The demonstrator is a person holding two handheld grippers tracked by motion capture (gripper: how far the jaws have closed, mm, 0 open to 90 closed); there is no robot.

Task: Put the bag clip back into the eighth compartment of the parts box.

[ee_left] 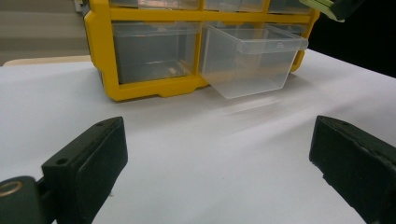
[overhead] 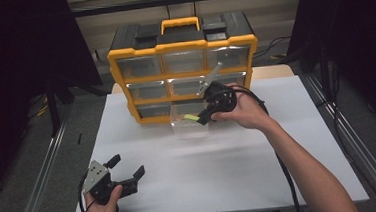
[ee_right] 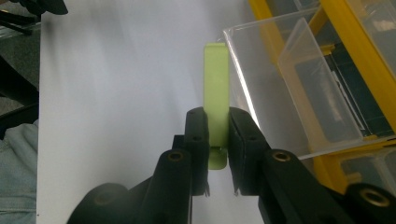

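A yellow and black drawer cabinet stands at the back of the white table. Its bottom middle clear drawer is pulled out and looks empty. My right gripper hovers just above that drawer, shut on a flat light-green strip. The strip points past the drawer's near wall over the white surface. The same strip shows at the top right of the left gripper view. My left gripper rests near the table's front left, open, with nothing between its pads.
The cabinet has several clear drawers, the others pushed in. A black cable trails along the right forearm. Metal rails run along both sides of the table. Dark curtains hang at left and right.
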